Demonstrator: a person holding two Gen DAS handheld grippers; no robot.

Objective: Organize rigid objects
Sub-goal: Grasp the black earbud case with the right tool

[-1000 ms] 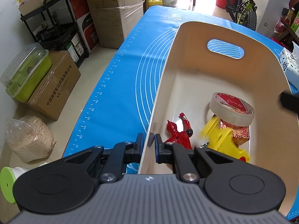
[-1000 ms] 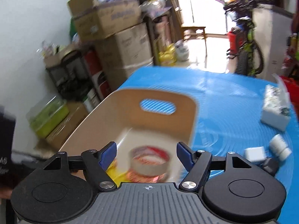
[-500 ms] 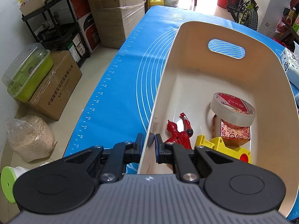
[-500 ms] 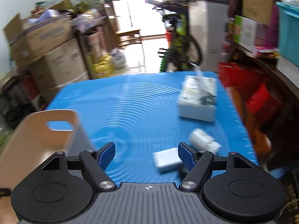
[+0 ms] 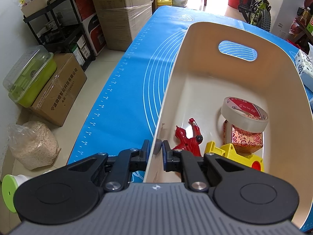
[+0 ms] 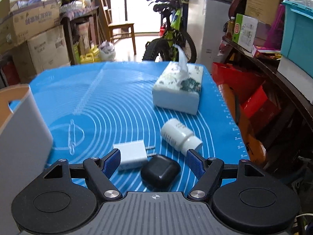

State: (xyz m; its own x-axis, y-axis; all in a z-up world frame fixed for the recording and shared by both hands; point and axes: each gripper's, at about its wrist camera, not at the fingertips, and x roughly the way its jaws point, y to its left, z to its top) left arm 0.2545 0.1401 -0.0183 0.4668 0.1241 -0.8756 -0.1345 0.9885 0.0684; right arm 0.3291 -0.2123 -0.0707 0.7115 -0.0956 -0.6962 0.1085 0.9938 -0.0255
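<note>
My left gripper is shut on the near left wall of the cream bin. Inside the bin lie a red toy figure, a tape roll, a red patterned box and a yellow block. My right gripper is open and empty above the blue mat. Between its fingers lie a white charger plug and a black earbud case. A white pill bottle lies just beyond. The bin's outer corner shows at the left.
A tissue pack stands further back on the mat. The mat's right edge drops off toward red bags and shelves. Cardboard boxes and a black rack stand on the floor to the left.
My right gripper has swung right, away from above the bin, and come down over the charger and earbud case. A yellow block has settled in the bin. My left gripper has kept its hold.
</note>
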